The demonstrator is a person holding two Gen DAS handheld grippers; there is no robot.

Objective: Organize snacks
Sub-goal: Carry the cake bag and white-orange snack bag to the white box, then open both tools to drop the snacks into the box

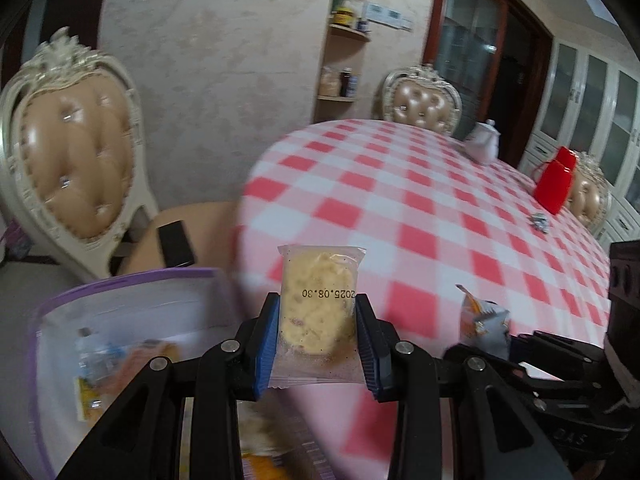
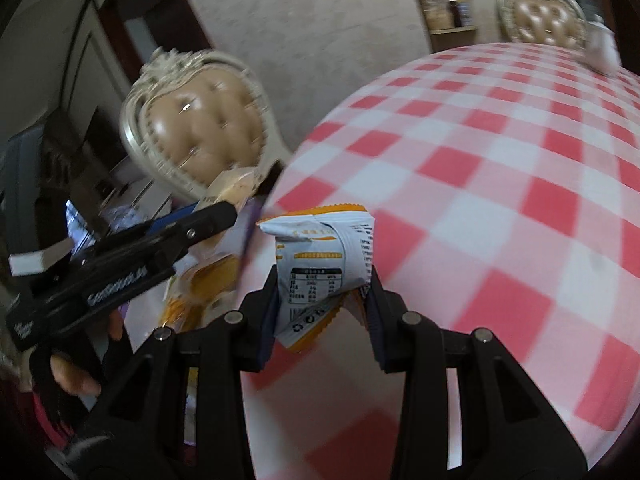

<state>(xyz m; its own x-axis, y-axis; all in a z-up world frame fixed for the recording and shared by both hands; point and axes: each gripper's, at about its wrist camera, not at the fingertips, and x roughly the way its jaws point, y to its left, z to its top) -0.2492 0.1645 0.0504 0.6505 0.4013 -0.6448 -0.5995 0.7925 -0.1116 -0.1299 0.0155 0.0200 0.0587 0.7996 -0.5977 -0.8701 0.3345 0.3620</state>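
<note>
Nearest the left wrist lens, the left gripper [image 1: 317, 344] is clamped on a clear-wrapped pastry packet [image 1: 318, 312], its blue pads pressing the packet's two long edges. The packet stands upright between them, printed date upside down, the pale crumbly cake showing through the film. It hangs over the near edge of the red-and-white checked tablecloth [image 1: 420, 200].

At eight o'clock in that view sits a purple-rimmed clear storage box [image 1: 80, 300] with several wrapped snacks already inside, blurred. At three o'clock the right gripper's packet shows as an orange-and-blue scrap.

In the right wrist view, the right gripper [image 2: 323, 312] is closed on a white-and-orange snack packet [image 2: 324, 264]. The film is buckled and folded where the pads squeeze it, nutrition table facing the lens. At nine o'clock the left gripper appears side on, a hand [image 2: 76, 380] beneath it, with the box below.

Both packets look light and soft. The pastry seems fragile, likely to crumble if pinched across its middle, so the sealed edges or flat sides are the safer hold. The white-and-orange film is slick and crinkly; its crumpled grip could slip. Both probably belong in the box.

Farther off, a cream tufted chair [image 1: 76, 152] stands at ten o'clock, and a red bag [image 1: 554, 188] at two.
</note>
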